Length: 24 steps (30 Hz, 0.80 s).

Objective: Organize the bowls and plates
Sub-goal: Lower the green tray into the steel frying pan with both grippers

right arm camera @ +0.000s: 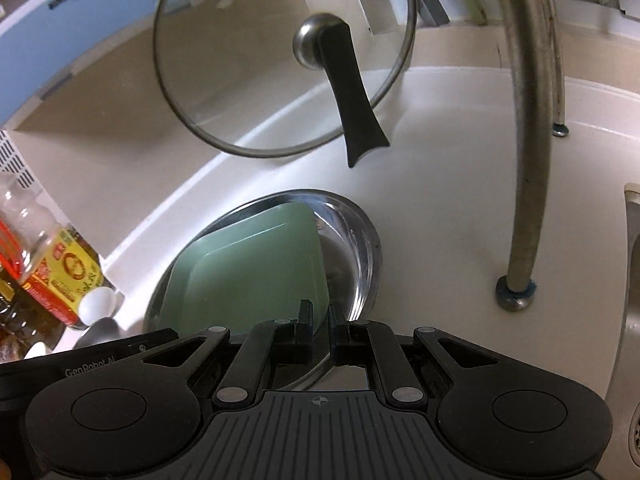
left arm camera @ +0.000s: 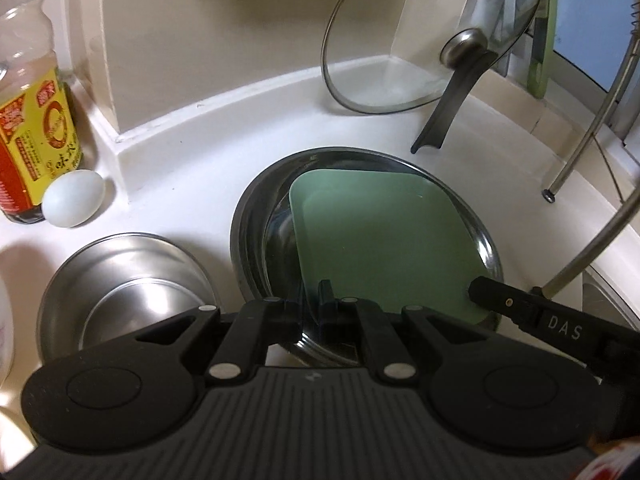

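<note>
One square green plate (left arm camera: 384,236) inside steel bowl (left arm camera: 256,216)

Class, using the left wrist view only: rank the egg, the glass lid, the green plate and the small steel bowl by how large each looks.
1. Glass lid and green plate: too alike to separate, and the plate sits nearer the camera.
2. Small steel bowl, partly hidden by the gripper.
3. Egg, clearly smallest.
</note>
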### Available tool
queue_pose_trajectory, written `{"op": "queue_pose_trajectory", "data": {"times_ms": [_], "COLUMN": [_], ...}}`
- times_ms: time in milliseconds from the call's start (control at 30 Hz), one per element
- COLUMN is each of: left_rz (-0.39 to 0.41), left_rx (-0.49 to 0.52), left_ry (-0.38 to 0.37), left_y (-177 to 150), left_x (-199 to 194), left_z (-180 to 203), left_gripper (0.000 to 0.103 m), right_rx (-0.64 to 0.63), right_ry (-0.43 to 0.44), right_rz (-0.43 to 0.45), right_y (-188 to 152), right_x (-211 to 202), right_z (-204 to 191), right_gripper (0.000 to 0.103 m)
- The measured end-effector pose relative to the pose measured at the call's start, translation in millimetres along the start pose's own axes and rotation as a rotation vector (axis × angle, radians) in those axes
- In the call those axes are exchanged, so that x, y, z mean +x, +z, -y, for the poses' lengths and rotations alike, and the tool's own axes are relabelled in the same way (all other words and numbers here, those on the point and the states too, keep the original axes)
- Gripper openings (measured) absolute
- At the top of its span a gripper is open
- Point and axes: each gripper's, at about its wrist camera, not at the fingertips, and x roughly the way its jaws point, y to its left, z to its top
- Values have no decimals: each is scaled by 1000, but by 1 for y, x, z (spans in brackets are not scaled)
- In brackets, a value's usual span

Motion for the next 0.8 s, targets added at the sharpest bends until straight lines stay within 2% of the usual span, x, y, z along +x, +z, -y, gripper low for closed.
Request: {"op": "queue_pose_trajectory", "data": {"times_ms": [267, 567, 733, 800], "left_rz": [-47, -58, -35, -21], "left_rx": [-8, -18, -10, -4], "left_ry": [3, 1, -8, -18], "left_y": [7, 12, 14, 15], "left_x": [17, 20, 10, 3], "left_z": [-3, -5, -3, -2], "left_gripper": [6, 7, 18, 19], "right_rx": [2, -7, -7, 0], "right_ry": [-23, -53, -46, -40], "right_rz": [-29, -27, 5, 10], "right_y": [3, 9, 12, 13], "right_x": [14, 14, 0, -5], "right_z": [1, 3, 2, 3], "right_gripper": [8, 8, 9, 12]}}
